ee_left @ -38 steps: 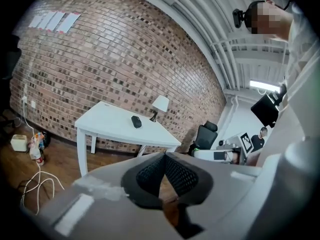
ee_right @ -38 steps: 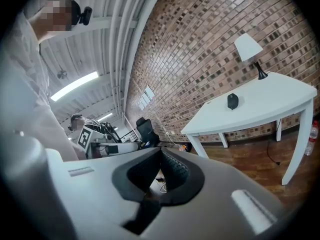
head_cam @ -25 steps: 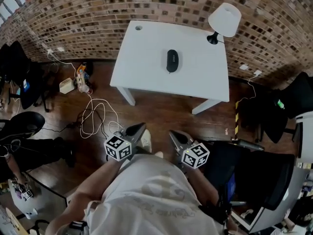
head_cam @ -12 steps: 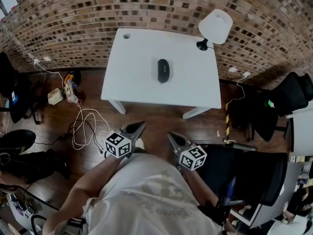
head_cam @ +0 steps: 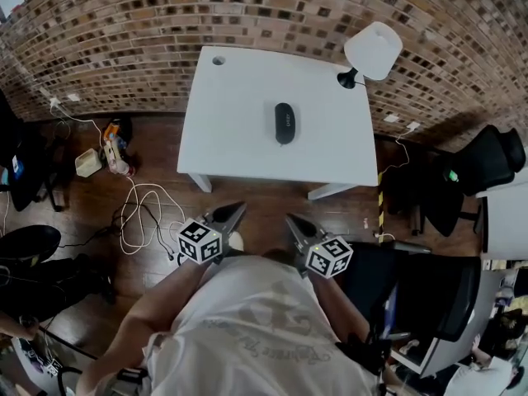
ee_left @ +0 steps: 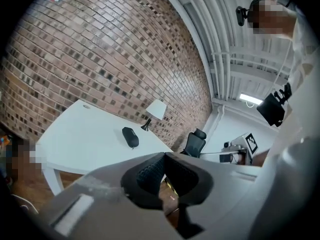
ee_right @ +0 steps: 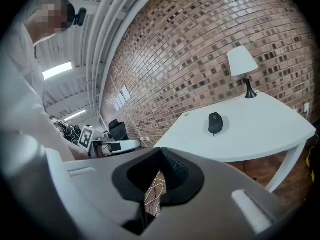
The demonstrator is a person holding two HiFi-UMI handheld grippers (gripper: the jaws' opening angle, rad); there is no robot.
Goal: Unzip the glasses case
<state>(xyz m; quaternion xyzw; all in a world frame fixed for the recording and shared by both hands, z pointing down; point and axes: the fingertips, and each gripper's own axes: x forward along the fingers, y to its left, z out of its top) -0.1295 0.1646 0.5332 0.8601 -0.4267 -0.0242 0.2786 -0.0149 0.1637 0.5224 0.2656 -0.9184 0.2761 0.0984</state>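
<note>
Case [head_cam: 285, 123] lies closed on the table [head_cam: 239, 89] at upper centre, well apart from my left gripper [head_cam: 238, 208] and right gripper [head_cam: 290, 219], both pinched together and empty at lower centre, likely because I haven't reached it yet.

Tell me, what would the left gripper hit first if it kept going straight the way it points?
Probably the near edge of the white table, with only floor before it. Height is hard to judge, so the left gripper might pass just over the top instead.
</note>
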